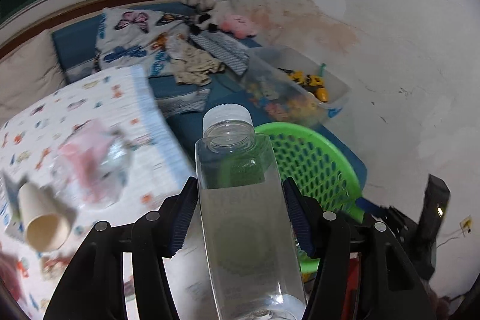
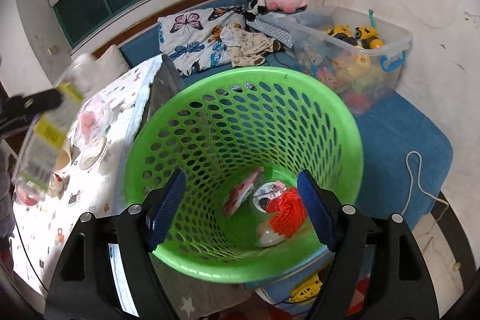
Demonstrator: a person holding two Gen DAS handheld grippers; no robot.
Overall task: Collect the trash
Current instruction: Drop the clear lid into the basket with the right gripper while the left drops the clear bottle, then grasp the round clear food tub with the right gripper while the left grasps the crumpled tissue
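Left gripper (image 1: 240, 215) pinching clear capped bottle (image 1: 240, 194); green perforated basket (image 1: 315, 158) lying just beyond, probably the target. Right gripper (image 2: 241, 207) hovering spread, empty. Advise releasing squarely over the rim.

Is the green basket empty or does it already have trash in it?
Not empty. The right wrist view looks down into the green basket: a red mesh wad, a round lid and a pink printed wrapper lie at its bottom.

Black jaws, ribbed blue pads (image 2: 168, 206)
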